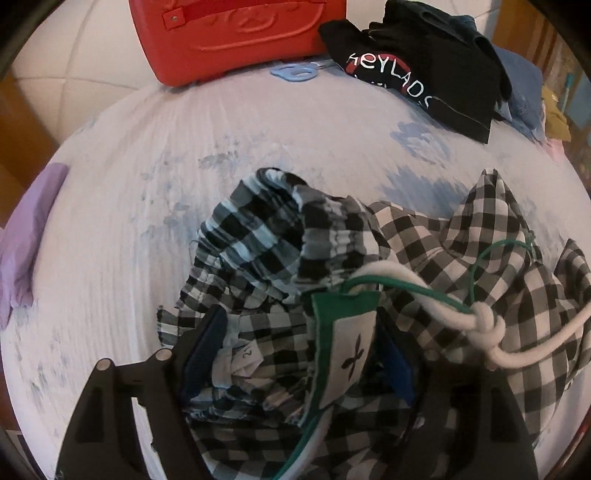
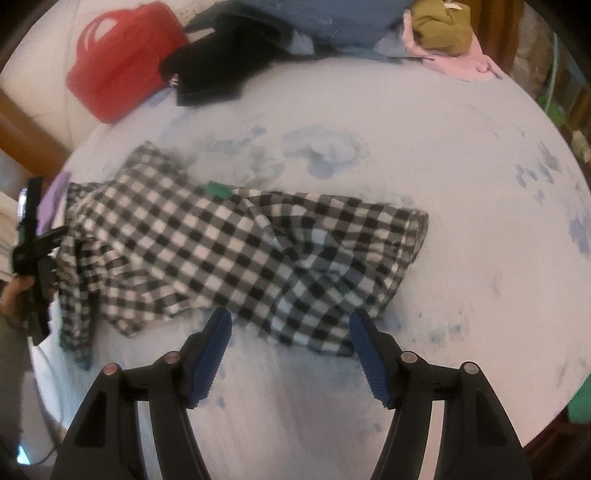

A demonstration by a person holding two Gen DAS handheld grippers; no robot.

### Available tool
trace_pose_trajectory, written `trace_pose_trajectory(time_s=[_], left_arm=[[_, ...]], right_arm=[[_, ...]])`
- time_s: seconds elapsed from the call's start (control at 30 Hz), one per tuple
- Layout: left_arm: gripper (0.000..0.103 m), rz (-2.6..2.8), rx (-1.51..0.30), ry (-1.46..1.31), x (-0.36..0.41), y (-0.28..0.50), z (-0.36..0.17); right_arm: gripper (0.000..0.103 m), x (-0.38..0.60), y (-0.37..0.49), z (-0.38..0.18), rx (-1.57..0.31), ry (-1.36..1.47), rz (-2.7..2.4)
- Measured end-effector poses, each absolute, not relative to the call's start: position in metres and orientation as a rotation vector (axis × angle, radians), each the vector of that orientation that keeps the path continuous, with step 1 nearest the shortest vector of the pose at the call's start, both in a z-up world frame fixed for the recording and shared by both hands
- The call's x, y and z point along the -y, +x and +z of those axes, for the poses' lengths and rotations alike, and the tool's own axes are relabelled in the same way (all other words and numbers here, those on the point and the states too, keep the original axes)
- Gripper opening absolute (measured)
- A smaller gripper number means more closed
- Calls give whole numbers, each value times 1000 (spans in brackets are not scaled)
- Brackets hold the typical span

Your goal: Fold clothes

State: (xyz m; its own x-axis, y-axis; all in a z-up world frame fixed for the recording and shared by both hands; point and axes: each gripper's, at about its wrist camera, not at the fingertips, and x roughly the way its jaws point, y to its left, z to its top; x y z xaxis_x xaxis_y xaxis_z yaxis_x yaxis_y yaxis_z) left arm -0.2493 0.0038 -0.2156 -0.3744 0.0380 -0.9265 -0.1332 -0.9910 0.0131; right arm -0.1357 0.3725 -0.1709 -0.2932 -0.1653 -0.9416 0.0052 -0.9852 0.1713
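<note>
Black-and-white checked shorts (image 2: 229,254) lie spread across the pale blue-stained bed sheet (image 2: 443,155). My left gripper (image 1: 295,354) is shut on the bunched waistband of the shorts (image 1: 280,236), with a green-edged label (image 1: 347,339) and a white drawstring (image 1: 487,325) between its blue pads. It shows at the left edge of the right wrist view (image 2: 37,251), at the shorts' left end. My right gripper (image 2: 290,350) is open and empty, just in front of the shorts' near edge.
A red plastic case (image 1: 236,33) stands at the back, also in the right wrist view (image 2: 122,62). A black printed T-shirt (image 1: 417,70) and a pile of blue, olive and pink clothes (image 2: 436,33) lie at the back. A lilac cloth (image 1: 26,243) lies at the left edge.
</note>
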Motion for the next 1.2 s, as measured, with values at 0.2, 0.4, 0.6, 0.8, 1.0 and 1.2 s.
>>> trace_pose_trajectory(time_s=[0.2,0.4,0.6,0.8,1.0,1.2], left_arm=[[33,2515,-69,-1689,-5,-246,-203],[27,2688,38,-1530,20,-231,-140],[26,2872,132,-1351,70,-209,-61],[26,3087,177,-1178,120,-183,3],[29,3136,294,-1270,165,-186,-7],[49,3004,285,-1582,175,-203,-78]], right_arm=[[69,-413,-155,-190,401,1919,-2488],[27,-392,-171,-196,319,1867,-2430],[13,-403,-185,-126,180,1634,-2588],[13,-447,-226,-30,127,1344,-2816],[14,-469,-276,-4,114,1262,-2927],[64,-463,-293,-42,108,1437,-2855]])
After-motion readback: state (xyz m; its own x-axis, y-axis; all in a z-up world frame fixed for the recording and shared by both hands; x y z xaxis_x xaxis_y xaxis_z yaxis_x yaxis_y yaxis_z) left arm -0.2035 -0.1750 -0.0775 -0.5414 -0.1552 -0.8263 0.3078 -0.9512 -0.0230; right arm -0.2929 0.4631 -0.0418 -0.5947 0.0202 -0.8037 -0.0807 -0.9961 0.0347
